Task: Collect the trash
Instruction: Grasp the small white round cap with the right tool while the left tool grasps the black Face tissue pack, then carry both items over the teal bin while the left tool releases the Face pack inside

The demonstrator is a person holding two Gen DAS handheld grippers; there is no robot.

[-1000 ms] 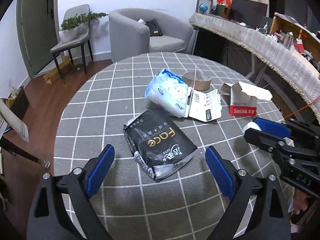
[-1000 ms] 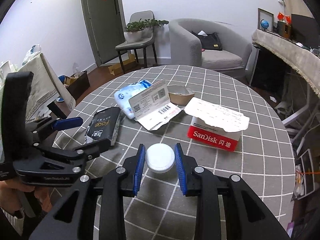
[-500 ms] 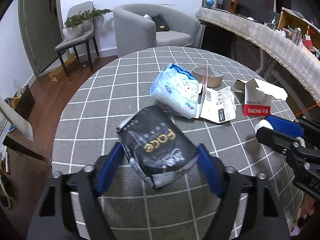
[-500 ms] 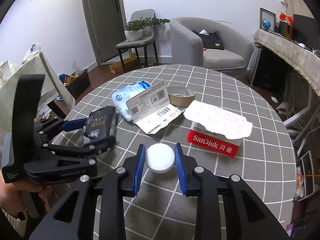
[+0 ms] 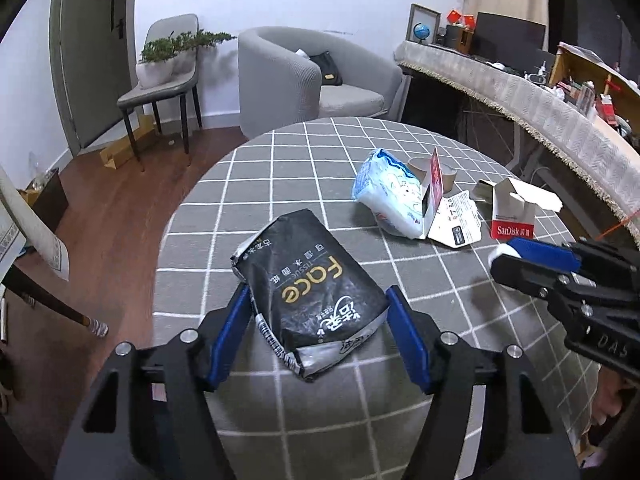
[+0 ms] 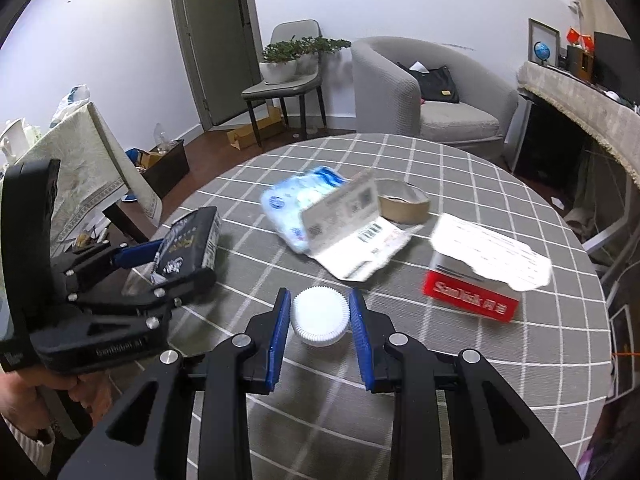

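Counter (image 5: pixel 280 160): big round top under a grey checked cloth, trash spread across its middle and right.
Black tissue pack (image 5: pixel 310 294): near side of the counter, raised off the cloth in the left wrist view, its crumpled end towards the camera. A second ago it lay flat further out, so one piece is picked up and ready to carry off.
Left claw (image 5: pixel 316 332): jaws have just been closing, and now the blue pads press both sides of the black tissue pack. Held at a wide spread, I'd say firmly.
Blue-and-white wrapper (image 5: pixel 386 194): further back, right of centre, untouched.
Folded card (image 5: pixel 454 222): leaning against that wrapper, one flap up.
Red SanDisk box (image 5: pixel 514 216): torn open, far right, clear of both claws.
Tape roll (image 6: pixel 402 200): behind the card, just peeking out.
Right claw (image 6: pixel 319 316): narrow, clamped on the white ribbed cap, same as a second ago.
White ribbed cap (image 6: pixel 319 314): between those pads, over the near part of the counter.
Meaning: both claws are loaded; four pieces are left to collect, and no bin shows in either view.
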